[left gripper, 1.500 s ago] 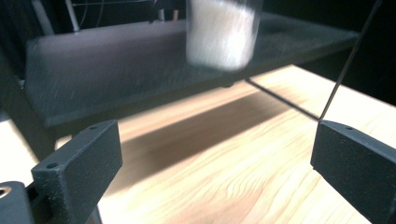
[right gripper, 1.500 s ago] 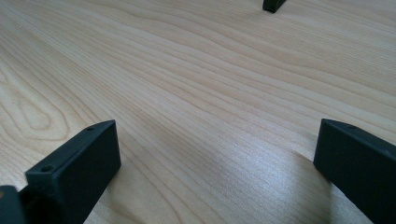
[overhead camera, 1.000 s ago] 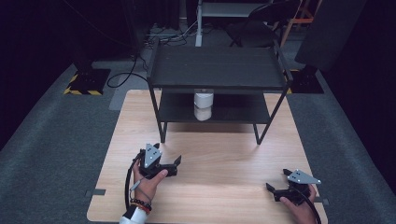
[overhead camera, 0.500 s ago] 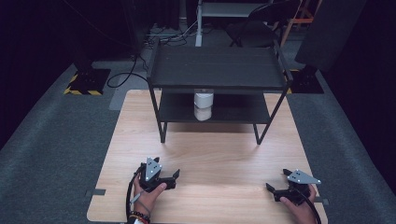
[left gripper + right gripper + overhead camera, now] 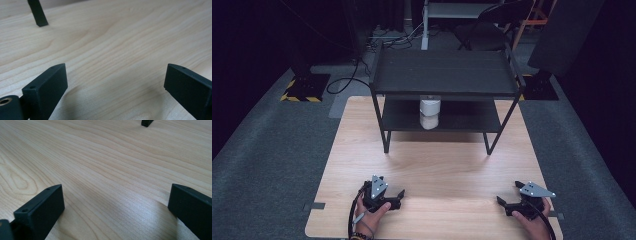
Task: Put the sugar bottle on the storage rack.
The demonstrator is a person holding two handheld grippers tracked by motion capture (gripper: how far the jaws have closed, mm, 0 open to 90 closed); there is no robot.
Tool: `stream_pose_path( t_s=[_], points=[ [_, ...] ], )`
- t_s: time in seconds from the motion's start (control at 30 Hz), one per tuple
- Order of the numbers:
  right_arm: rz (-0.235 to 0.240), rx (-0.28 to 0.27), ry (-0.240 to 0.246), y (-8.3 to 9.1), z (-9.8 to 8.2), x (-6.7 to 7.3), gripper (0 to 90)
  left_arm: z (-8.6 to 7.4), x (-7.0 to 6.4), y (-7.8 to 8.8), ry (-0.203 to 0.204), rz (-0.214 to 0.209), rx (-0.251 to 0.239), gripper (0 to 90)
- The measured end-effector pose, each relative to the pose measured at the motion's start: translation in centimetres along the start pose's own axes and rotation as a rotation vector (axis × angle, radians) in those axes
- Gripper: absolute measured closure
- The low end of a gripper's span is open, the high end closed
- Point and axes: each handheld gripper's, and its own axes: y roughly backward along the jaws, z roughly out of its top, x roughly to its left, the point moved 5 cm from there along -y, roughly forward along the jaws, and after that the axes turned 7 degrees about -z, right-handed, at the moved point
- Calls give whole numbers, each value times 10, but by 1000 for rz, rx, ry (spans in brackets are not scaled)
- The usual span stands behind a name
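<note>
Two grippers rest low at six o'clock on the wooden table [image 5: 432, 165]: left gripper [image 5: 398, 196], right gripper [image 5: 503, 205]. At twelve o'clock, a white jar [image 5: 430, 113] stands on the black rack's [image 5: 444, 75] lower shelf; probably rigid and light, best grasped around its body.
Left gripper view: jaws wide, empty, a rack leg [image 5: 37, 12] ahead.
Right gripper view: jaws wide, empty.

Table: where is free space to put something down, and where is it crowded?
The wooden table is bare between the black shelf unit and both tools, left tool and right tool. The lower shelf's middle holds a white jar; its sides look free.
</note>
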Motion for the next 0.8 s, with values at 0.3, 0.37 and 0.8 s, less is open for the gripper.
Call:
stream_pose_path(
  t_s=[0.3, 0.37, 0.8],
  points=[
    [1, 0, 0, 0, 0, 0, 3, 2, -1, -5, -11, 0, 16, 37],
    [1, 0, 0, 0, 0, 0, 2, 2, -1, -6, -9, 4, 15, 36],
    [4, 0, 1, 0, 0, 0, 1, 2, -2, -6, -8, 7, 16, 33]
  ],
)
